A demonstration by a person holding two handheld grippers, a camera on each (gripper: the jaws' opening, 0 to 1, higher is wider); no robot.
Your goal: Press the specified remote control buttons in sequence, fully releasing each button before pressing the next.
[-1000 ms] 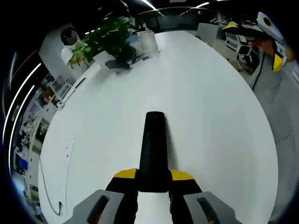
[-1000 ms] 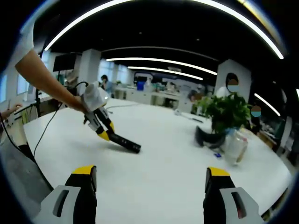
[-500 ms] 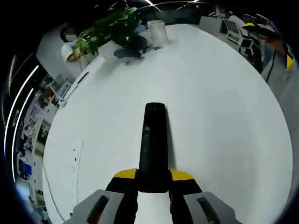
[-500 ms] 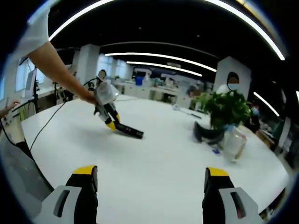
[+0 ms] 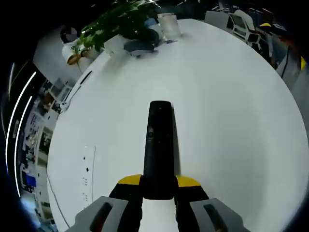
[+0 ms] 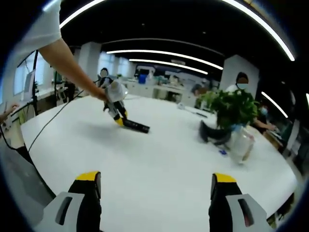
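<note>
The left gripper is clamping the near end of the black remote control, its yellow-tipped jaws pressing on either side of the body. The remote is pointing straight away from the jaws over the white table, button face up; that hold is probably steadying it so the buttons are lying open to a press from above. In the right gripper view the remote is resting low on the table with the left gripper and a person's arm slanting down to it.

The right gripper is hanging with its jaws spread wide and nothing between them, well apart from the remote, so no button is being pressed at this moment. I judge it is being kept back to leave the remote in plain sight.

Beyond the remote's far tip, near the table's far edge, a potted plant and a clear jar are standing side by side, well away from it.
</note>
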